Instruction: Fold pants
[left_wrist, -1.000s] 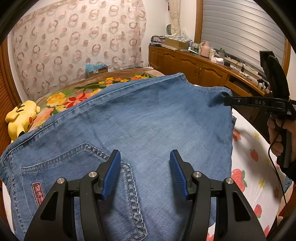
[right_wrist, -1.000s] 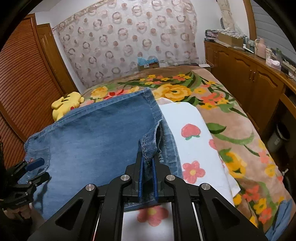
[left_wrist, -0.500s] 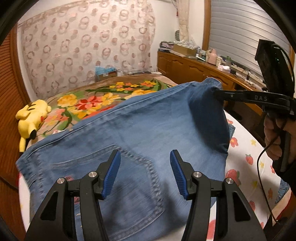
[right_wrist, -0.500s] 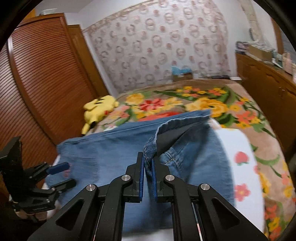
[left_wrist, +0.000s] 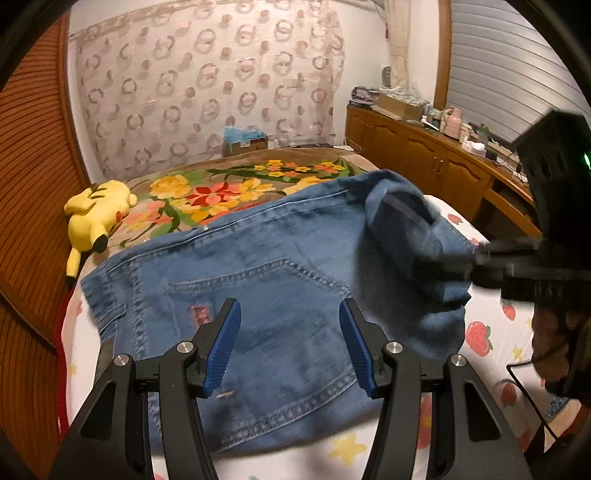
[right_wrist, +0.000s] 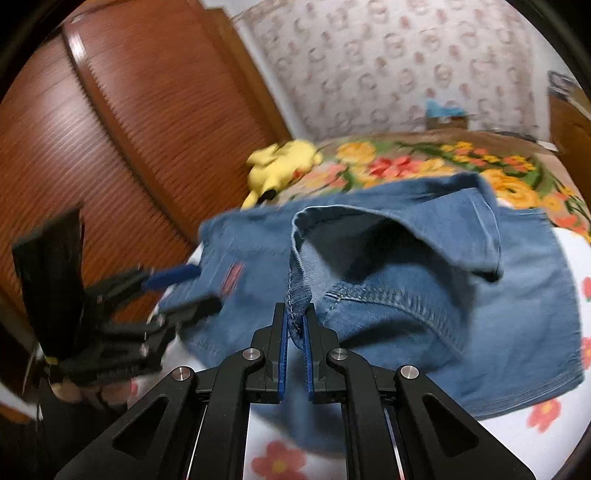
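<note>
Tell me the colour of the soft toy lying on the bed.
Yellow; the soft toy shows best in the left wrist view.

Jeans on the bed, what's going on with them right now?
The right tool is shut on a hem edge of the jeans, lifting that end over the part lying flat on the strawberry sheet. The left tool hovers open above the back pocket, holding nothing. The fold is underway, not laid down.

Cloth, plastic and wood

The pants (left_wrist: 280, 295) are matt blue denim with raised stitching; both grippers, left gripper (left_wrist: 290, 347) and right gripper (right_wrist: 294, 332), are matt black plastic with ribbed blue pads (left_wrist: 221, 343); the wardrobe door (right_wrist: 122, 122) is ribbed, glossy wood.
</note>
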